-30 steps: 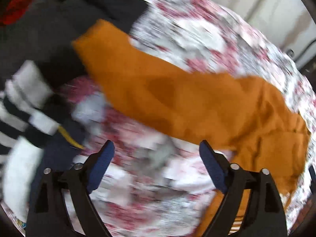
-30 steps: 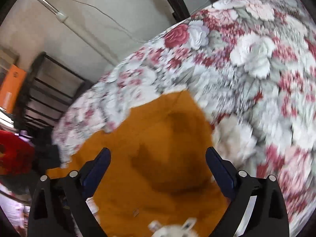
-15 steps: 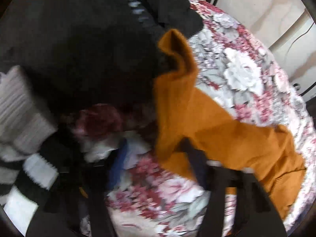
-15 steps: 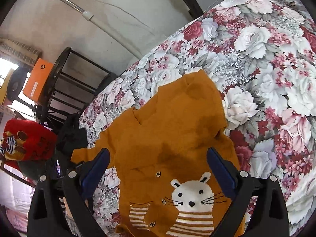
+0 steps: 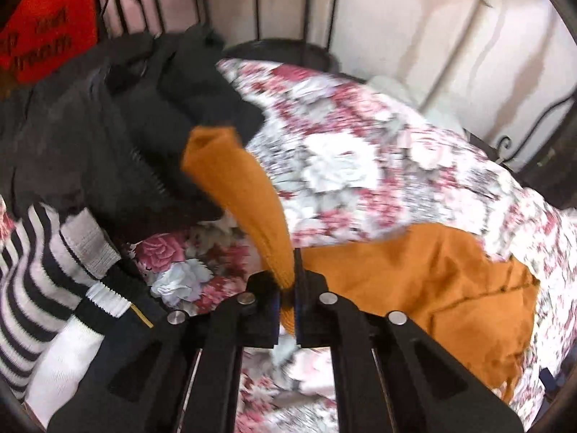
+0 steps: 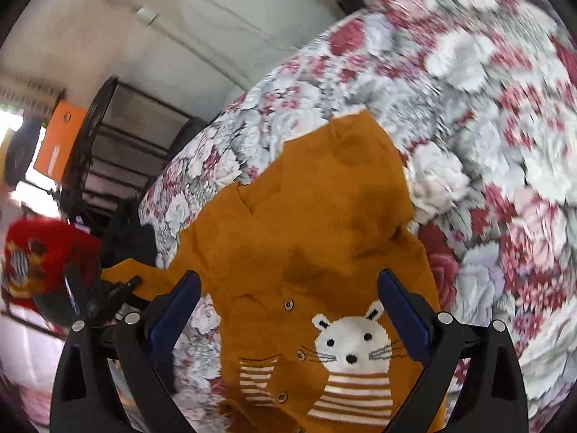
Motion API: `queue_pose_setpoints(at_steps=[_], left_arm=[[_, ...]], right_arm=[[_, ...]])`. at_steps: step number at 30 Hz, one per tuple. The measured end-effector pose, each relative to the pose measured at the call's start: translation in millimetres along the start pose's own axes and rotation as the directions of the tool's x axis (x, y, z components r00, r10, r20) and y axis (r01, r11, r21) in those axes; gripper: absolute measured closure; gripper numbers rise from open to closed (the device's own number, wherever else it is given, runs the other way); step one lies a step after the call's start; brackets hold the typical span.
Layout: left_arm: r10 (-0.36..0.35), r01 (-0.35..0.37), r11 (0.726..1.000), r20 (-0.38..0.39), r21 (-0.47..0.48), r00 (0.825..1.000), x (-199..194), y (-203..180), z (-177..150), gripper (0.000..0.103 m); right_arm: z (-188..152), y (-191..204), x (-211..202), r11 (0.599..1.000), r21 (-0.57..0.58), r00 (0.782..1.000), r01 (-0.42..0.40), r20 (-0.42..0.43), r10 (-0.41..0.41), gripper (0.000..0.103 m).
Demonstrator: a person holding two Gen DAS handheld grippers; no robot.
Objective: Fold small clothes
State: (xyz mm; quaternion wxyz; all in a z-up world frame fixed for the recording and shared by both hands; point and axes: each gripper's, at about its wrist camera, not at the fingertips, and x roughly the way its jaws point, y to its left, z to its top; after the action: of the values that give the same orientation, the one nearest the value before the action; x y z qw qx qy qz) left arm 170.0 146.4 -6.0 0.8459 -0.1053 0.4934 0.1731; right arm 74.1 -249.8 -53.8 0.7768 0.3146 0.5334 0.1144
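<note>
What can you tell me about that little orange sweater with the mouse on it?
The orange sweater is a small mustard-orange knit cardigan lying front-up on the floral bedspread. Round buttons run down its front beside a white mouse face with whiskers above white stripes. At its top lies what looks like a hood. The left gripper is shut on one sleeve; the right gripper hangs open above the body.

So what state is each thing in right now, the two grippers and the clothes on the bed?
left gripper: shut on the orange cardigan's sleeve
right gripper: open, holding nothing
orange cardigan: spread face up on the bedspread, not yet folded, one sleeve lifted
black clothes: heaped, unfolded
striped garment: crumpled, unfolded
</note>
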Motion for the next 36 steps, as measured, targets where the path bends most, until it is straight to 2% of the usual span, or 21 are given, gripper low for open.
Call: queue_pose_setpoints(at_steps=[2, 9, 17, 23, 29, 30, 31, 32, 34, 36], left_arm=[[-0.008, 0.007, 1.000, 0.015, 0.019, 1.000, -23, 11, -43, 0.099], [-0.018, 0.010, 0.992, 0.059, 0.127, 0.998, -57, -39, -59, 0.099], [-0.055, 0.033, 0.965, 0.074, 0.259, 0.996, -65, -114, -73, 0.099], [-0.082, 0.060, 0.930, 0.044, 0.364, 0.996, -57, -169, -97, 0.099], [-0.096, 0.082, 0.875, 0.005, 0.478, 0.995, -35, -221, -140, 0.098], [-0.099, 0.090, 0.867, -0.008, 0.490, 0.995, -28, -227, -148, 0.095], [-0.104, 0.111, 0.857, -0.042, 0.502, 0.994, -19, -233, -158, 0.086], [-0.087, 0.117, 0.850, -0.082, 0.514, 0.993, -9, -238, -168, 0.061], [-0.023, 0.081, 0.827, -0.110, 0.556, 0.994, 5, -247, -190, 0.039], [-0.005, 0.061, 0.793, -0.094, 0.607, 0.996, 2, -251, -201, 0.036]], right_arm=[[2, -7, -6, 0.999, 0.035, 1.000, -0.006, 0.000, 0.006, 0.004], [7, -24, -26, 0.995, 0.095, 0.999, -0.035, 0.023, 0.033, 0.004], [13, -53, -41, 0.982, 0.174, 0.997, -0.070, 0.028, 0.066, 0.004], [16, -71, -50, 0.978, 0.199, 0.997, -0.069, 0.038, 0.062, 0.004], [20, -86, -59, 0.972, 0.224, 0.997, -0.067, 0.057, 0.056, 0.004], [20, -88, -60, 0.972, 0.227, 0.997, -0.067, 0.058, 0.055, 0.004], [21, -89, -60, 0.971, 0.230, 0.997, -0.065, 0.058, 0.053, 0.004], [21, -90, -59, 0.971, 0.232, 0.997, -0.064, 0.057, 0.052, 0.004], [22, -92, -57, 0.969, 0.240, 0.997, -0.063, 0.056, 0.051, 0.004], [23, -91, -54, 0.966, 0.250, 0.997, -0.072, 0.056, 0.060, 0.004]])
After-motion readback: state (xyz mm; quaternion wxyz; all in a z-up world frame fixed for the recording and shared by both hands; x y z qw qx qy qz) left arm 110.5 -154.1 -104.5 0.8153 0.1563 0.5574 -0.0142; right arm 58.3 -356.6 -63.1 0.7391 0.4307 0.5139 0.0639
